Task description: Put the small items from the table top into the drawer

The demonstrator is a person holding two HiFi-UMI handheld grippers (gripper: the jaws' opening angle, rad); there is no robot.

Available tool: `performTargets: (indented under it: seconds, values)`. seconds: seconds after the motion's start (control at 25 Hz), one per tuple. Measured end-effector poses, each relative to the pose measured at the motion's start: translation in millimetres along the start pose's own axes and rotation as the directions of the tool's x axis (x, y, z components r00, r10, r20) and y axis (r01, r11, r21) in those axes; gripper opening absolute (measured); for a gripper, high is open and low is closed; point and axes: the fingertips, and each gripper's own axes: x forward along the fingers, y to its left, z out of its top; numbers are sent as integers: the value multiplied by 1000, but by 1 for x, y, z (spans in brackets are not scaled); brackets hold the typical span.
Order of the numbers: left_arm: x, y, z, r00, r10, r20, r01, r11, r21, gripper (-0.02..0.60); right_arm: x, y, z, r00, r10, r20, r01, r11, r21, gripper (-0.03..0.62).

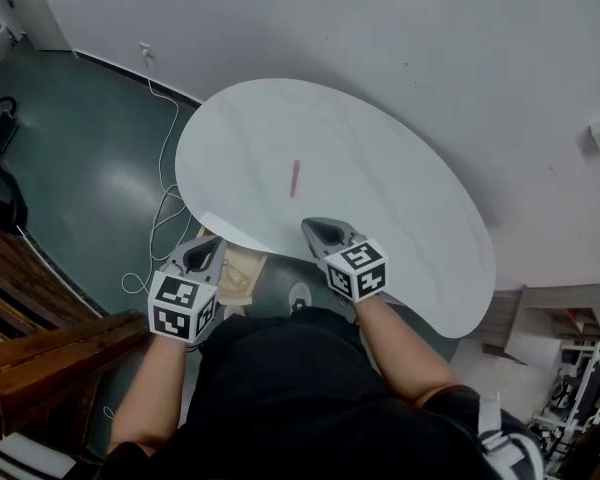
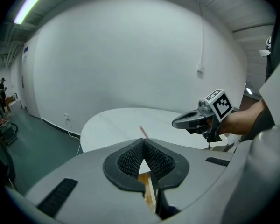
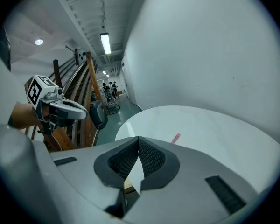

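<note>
Risk first: the pink stick [image 1: 295, 178] is lying flat and alone mid-table [image 1: 400, 158], well apart from both grippers. It's thin and low, so pads coming in at a slant are likely skidding or rolling it away instead of pinching it. A grip near one end is probably letting it pivot and drop on the way back.

Second risk: both tools are arriving closed. The right gripper [image 3: 139, 143] is showing its ribbed pads pressed together with nothing between them, and so is the left gripper [image 2: 143, 146]. Whichever goes for the stick is needing to open before contact, or it's just shoving it.

Third: the wooden drawer [image 1: 242, 273] is sitting under the table's near-left edge, partly hidden, and I can't tell how far open it is. With so little of it showing past the table edge, a release made a bit early is putting the stick on the floor.

Pose: both forearms are reaching forward from the body, with the grippers tilting down. The right gripper's tip is hanging over the near rim of the table, roughly facing the stick. The left one is off the table, over the drawer, beside the rim.
</note>
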Motion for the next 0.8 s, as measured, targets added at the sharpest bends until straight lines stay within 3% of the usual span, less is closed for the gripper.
performTargets:
  seconds: [0.24, 0.6, 0.8]
  values:
    - [-1, 1, 0, 998, 57, -3, -57, 998, -28, 15, 27, -34, -10, 1000, 16, -21, -14, 994, 108, 9]
    - [-21, 16, -12, 982, 187, -24, -189, 977, -98, 15, 95, -89, -28, 991, -44, -124, 55, 995, 81, 11]
    - [-27, 19, -22, 970, 241, -37, -244, 958, -148, 15, 130, -116, -39, 981, -80, -176, 103, 987, 125, 32]
